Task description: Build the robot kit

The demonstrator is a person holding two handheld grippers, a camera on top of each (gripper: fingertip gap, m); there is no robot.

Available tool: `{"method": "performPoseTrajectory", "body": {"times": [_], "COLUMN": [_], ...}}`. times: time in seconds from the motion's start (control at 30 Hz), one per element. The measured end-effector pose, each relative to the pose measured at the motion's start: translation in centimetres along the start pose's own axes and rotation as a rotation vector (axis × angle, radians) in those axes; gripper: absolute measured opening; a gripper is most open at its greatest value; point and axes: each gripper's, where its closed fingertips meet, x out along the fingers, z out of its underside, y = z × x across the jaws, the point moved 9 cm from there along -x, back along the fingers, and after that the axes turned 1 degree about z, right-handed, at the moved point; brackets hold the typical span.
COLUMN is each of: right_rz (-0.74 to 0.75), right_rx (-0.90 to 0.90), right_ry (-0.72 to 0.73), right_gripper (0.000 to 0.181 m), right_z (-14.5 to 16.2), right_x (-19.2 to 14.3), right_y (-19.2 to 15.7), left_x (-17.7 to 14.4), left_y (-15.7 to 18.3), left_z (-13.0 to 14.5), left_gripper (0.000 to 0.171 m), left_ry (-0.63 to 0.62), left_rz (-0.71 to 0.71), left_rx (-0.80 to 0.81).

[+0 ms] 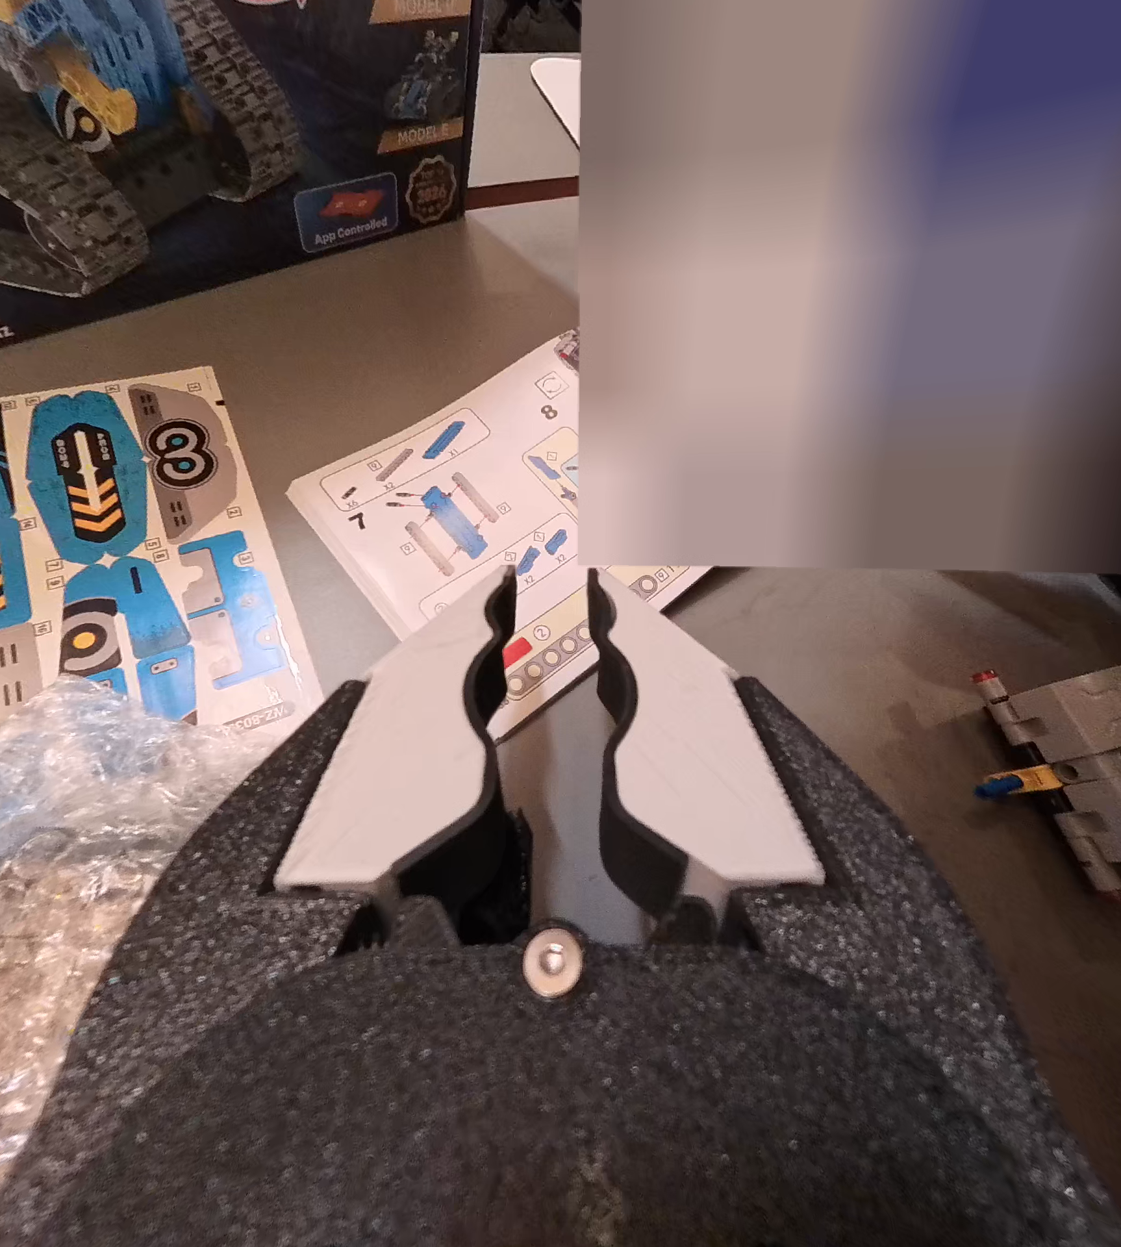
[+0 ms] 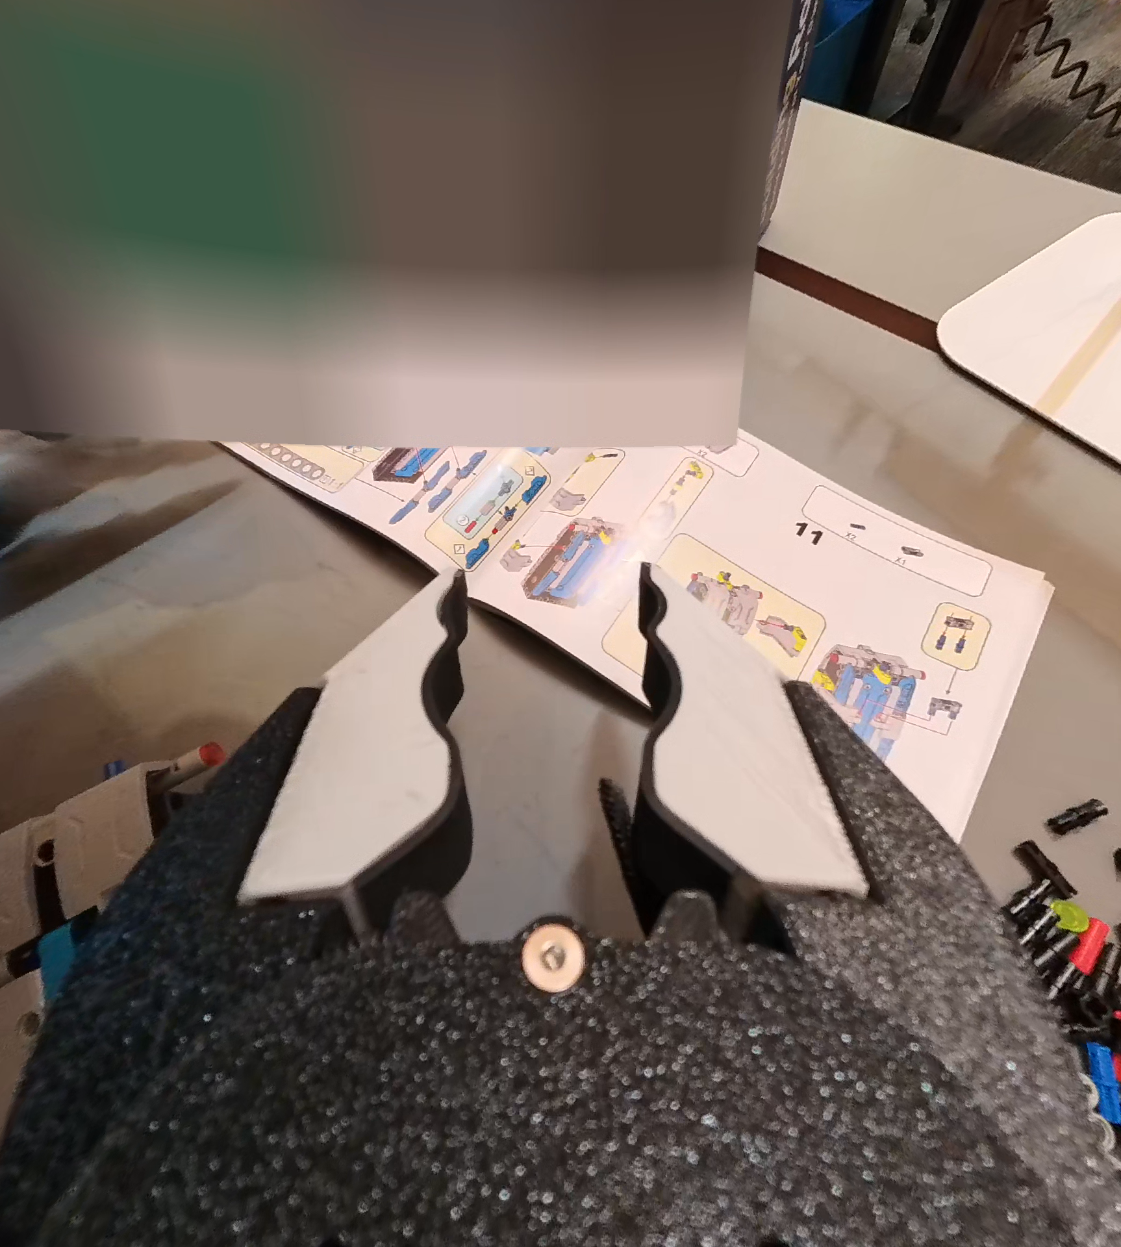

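Observation:
My left gripper [image 1: 551, 573] is open and empty, its jaws a small gap apart above the near edge of an open instruction booklet [image 1: 450, 513]. A part-built grey brick assembly [image 1: 1084, 762] with blue and yellow pins lies on the table to its right. My right gripper [image 2: 551, 573] is open wider and empty, held above the same booklet [image 2: 780, 607]. The grey assembly [image 2: 11, 897] shows at the lower left of the right wrist view, beside the gripper body. A pile of small black, red and blue pins [image 2: 1111, 978] lies at the lower right.
A sticker sheet [image 1: 92, 540] and a crumpled clear plastic bag [image 1: 38, 843] lie at the left. The dark product box [image 1: 193, 135] stands behind them. A white tray [image 2: 1057, 337] with a clear object sits at the far right. The table top [image 1: 355, 324] is grey.

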Motion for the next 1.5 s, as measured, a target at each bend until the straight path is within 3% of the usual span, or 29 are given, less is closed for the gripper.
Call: {"method": "performPoseTrajectory", "body": {"times": [0.2, 0.4, 0.47, 0.53, 0.6, 0.7, 0.8, 0.9, 1.03, 1.17, 1.37, 1.43, 1.5], "right_rz": [-0.007, 0.084, 0.167, 0.273, 0.45, 0.705, 0.731, 0.505, 0.379, 0.322, 0.184, 0.105, 0.096], "right_rx": [0.027, 0.141, 0.174, 0.203, 0.227, 0.245, 0.288, 0.374, 0.41, 0.448, 0.288, 0.348, 0.266], "right_ry": [0.019, 0.21, 0.286, 0.352, 0.281, 0.035, -0.175, -0.11, -0.155, -0.259, -0.317, -0.359, -0.416], "right_gripper": [0.051, 0.056, 0.056, 0.06, 0.058, 0.055, 0.056, 0.055, 0.05, 0.057, 0.039, 0.057, 0.059], "right_z": [-0.3, -3.2, -4.5, -5.3, -3.8, 2.1, 9.5, 13.9, 16.5, 17.0, 15.3, 15.0, 15.0], "right_x": [-0.3, -4.2, -8.6, -15.2, -22.3, -31.5, -36.1, -35.4, -31.3, -29.1, -27.4, -26.4, -25.4], "right_y": [-0.1, 2.2, 3.7, 5.3, 7.1, 9.7, 11.9, 13.9, 17.6, 20.4, 21.5, 21.8, 21.3], "left_x": [0.2, -0.5, -0.6, -0.9, -1.0, -0.7, -0.5, -0.3, -0.5, -0.8, -1.2, -1.1, -1.0], "left_y": [0.2, 1.5, 1.7, 1.9, 2.0, 2.5, 2.9, 2.9, 3.1, 3.1, 2.7, 2.5, 2.4], "left_z": [0.3, -0.5, -0.6, -0.9, -1.0, -0.9, -0.7, -0.6, -0.7, -0.7, -0.7, -0.6, -0.4], "left_gripper": [0.02, 0.02, 0.02, 0.02, 0.02, 0.02, 0.02, 0.02, 0.02, 0.02, 0.02, 0.02, 0.02], "left_ry": [-0.007, 0.044, 0.041, 0.059, 0.056, 0.031, 0.016, 0.003, 0.029, 0.043, 0.054, 0.042, 0.029], "left_rz": [-0.019, -0.057, -0.048, -0.04, -0.043, -0.016, 0.013, -0.012, -0.049, -0.089, -0.116, -0.117, -0.118], "left_rx": [0.024, 0.15, 0.148, 0.15, 0.158, 0.165, 0.162, 0.196, 0.249, 0.302, 0.319, 0.313, 0.319]}}
